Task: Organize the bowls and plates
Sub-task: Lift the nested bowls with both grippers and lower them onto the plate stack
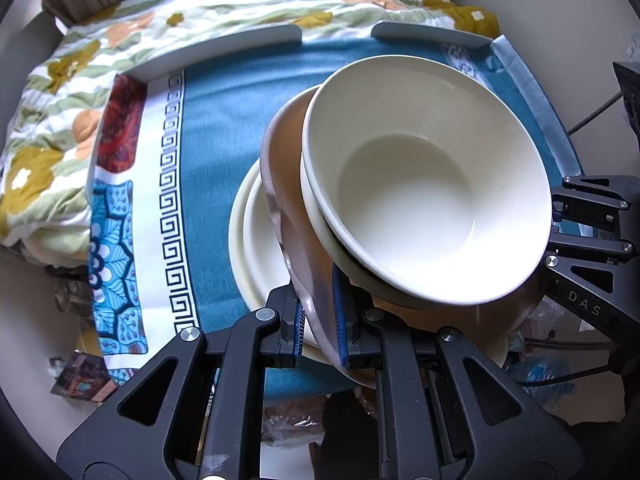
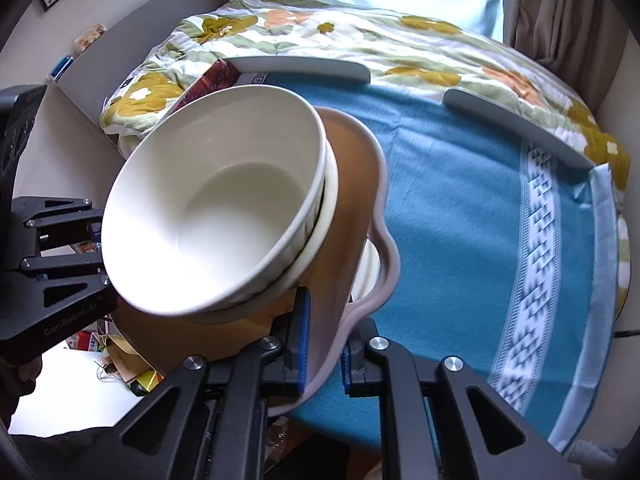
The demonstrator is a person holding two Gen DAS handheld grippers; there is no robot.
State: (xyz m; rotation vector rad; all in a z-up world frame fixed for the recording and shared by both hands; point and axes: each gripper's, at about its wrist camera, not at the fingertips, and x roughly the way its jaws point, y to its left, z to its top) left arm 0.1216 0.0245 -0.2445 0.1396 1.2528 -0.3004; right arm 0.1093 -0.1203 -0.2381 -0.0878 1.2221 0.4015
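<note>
I am gripping the scalloped brown plate point(image 1: 292, 216) from both sides: the left gripper point(image 1: 320, 328) is clamped on its near rim, and the right gripper point(image 2: 324, 344) is pinching the opposite edge between its blue pads point(image 2: 304, 336). The plate is tilting above the blue tablecloth point(image 1: 224, 140). Two nested white bowls point(image 1: 428, 184) are sitting on it, leaning with it. Beneath, cream plates point(image 1: 256, 224) are lying stacked on the cloth. Farther off, grey rails point(image 2: 304, 66) are edging the table, and a floral quilt point(image 2: 360, 36) is bunching beyond them.
</note>
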